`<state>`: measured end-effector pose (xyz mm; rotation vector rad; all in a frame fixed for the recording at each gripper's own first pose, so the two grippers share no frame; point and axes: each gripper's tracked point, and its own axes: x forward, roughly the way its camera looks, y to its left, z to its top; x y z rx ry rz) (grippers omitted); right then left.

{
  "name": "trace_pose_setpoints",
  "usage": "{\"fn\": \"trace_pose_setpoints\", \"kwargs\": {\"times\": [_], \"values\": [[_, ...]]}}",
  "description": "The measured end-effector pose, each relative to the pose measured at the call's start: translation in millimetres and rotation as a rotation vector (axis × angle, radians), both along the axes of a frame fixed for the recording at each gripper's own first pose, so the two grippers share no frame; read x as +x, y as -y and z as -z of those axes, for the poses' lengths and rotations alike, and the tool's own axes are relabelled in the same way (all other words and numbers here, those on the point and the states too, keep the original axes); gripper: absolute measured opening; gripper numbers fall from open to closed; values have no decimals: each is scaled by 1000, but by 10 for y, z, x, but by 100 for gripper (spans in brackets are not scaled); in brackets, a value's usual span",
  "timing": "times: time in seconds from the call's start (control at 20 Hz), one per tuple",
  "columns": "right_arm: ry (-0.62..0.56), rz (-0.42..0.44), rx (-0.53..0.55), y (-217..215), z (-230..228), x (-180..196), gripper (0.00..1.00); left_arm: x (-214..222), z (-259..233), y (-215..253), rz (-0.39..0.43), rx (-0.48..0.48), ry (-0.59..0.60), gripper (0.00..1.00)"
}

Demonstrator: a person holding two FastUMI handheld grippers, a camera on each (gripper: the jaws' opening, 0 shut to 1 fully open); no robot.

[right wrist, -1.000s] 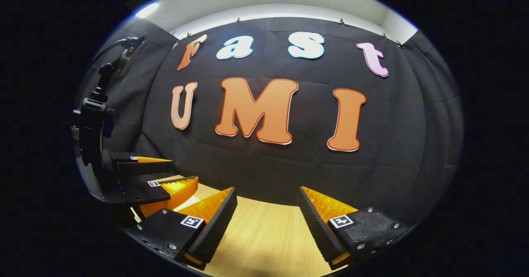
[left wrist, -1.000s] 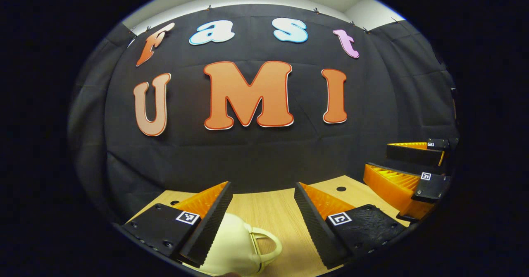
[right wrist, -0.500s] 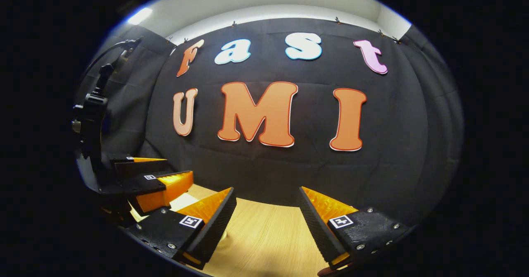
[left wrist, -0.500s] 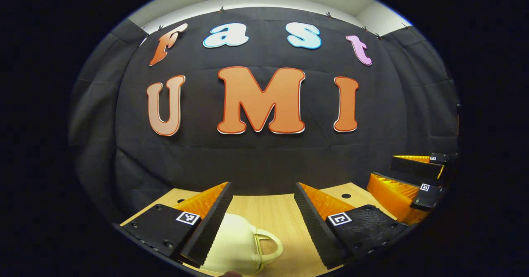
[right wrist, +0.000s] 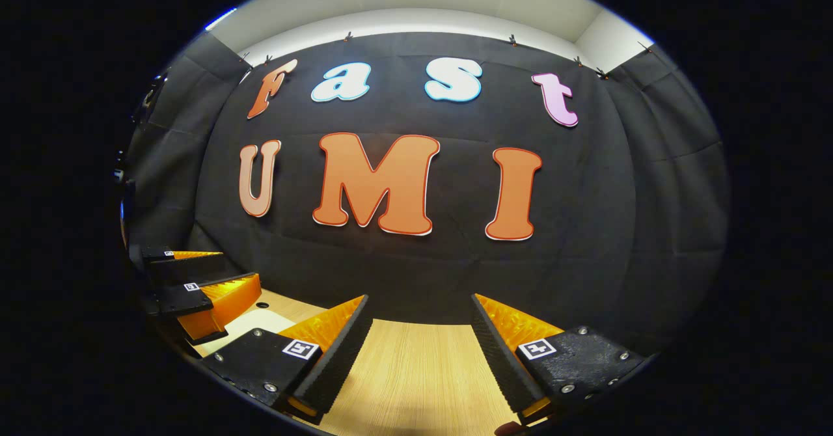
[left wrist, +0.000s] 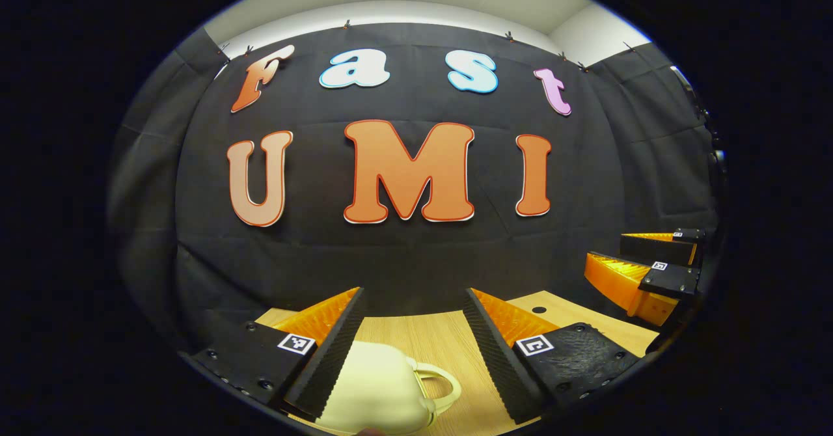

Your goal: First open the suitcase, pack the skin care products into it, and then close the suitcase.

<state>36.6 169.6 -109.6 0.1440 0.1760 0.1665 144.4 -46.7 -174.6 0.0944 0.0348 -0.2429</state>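
A small cream suitcase with a looped handle lies shut on the wooden table, low in the left gripper view. My left gripper hangs open just above it, and the case's rounded end sits between the fingers without touching them. The right gripper is at the far right of that view, open and empty. In the right gripper view my right gripper is open over bare table. The left gripper is at the left there, over a pale patch of the suitcase.
The black booth wall stands close behind the table's far edge. A small round hole marks the tabletop near the right gripper. Bare wood lies ahead of both grippers.
Both cameras have swung a little. The two grippers have drawn apart, each sliding toward the other view's edge. The suitcase handle now sits slightly further right between the left fingers.
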Motion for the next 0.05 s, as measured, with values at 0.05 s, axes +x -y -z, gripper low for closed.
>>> {"fn": "trace_pose_setpoints", "kwargs": {"times": [0.05], "values": [[1, 6, -3, 29, -50, -60, 98, 1, 12, 11, 12, 7, -4, 96]]}}
